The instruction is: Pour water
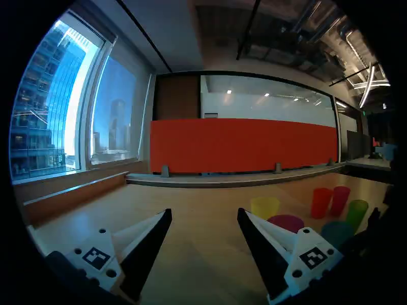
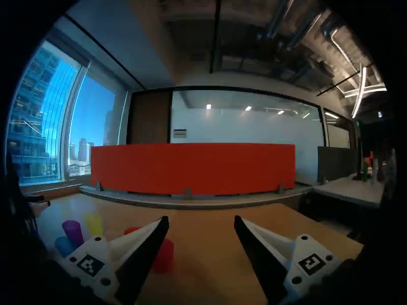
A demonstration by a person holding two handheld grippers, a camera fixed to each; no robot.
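Note:
Several plastic cups stand grouped on a wooden table. In the left gripper view they sit right of my open left gripper: a yellow cup, a magenta cup partly behind the right finger, two red cups, a green cup and a teal cup. In the right gripper view my right gripper is open and holds nothing. To its left stand a purple cup, a yellow cup, a blue cup and a red cup beside the left finger.
An orange partition runs along the table's far edge. Large windows lie to the left. Another desk with small items stands at the right, across a gap from the table.

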